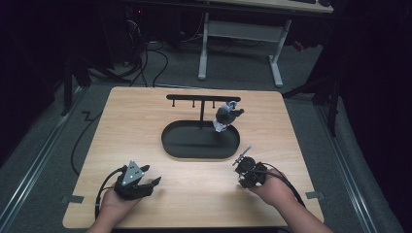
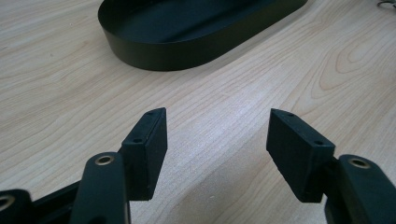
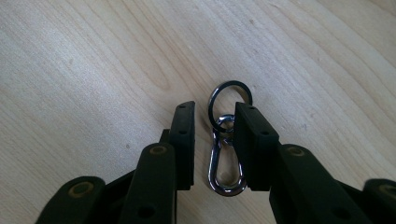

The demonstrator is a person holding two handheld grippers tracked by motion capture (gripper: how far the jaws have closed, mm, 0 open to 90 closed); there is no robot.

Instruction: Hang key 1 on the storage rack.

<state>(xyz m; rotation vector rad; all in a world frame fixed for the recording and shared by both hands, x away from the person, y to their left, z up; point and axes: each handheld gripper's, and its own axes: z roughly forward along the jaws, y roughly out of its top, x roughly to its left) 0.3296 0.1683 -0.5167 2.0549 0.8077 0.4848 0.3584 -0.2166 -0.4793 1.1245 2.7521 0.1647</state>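
The right gripper (image 3: 212,140) has its black jaws apart around a shiny metal keyring clasp (image 3: 226,154) on the pale woodgrain tabletop (image 3: 93,60). The left gripper (image 2: 217,140) has its jaws wide apart, with a matte black oval tray (image 2: 187,32) at twelve o'clock

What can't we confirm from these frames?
- Right gripper: the keyring clip lies between the jaws, but the right jaw covers its edge, so contact is unclear.
- High view: the figure on the stand is too small to identify.
- Left gripper view: the top edge cuts the black tray.

Keyring (image 3: 227,140) between right tool (image 3: 214,140) jaws, tray (image 1: 175,145) beyond
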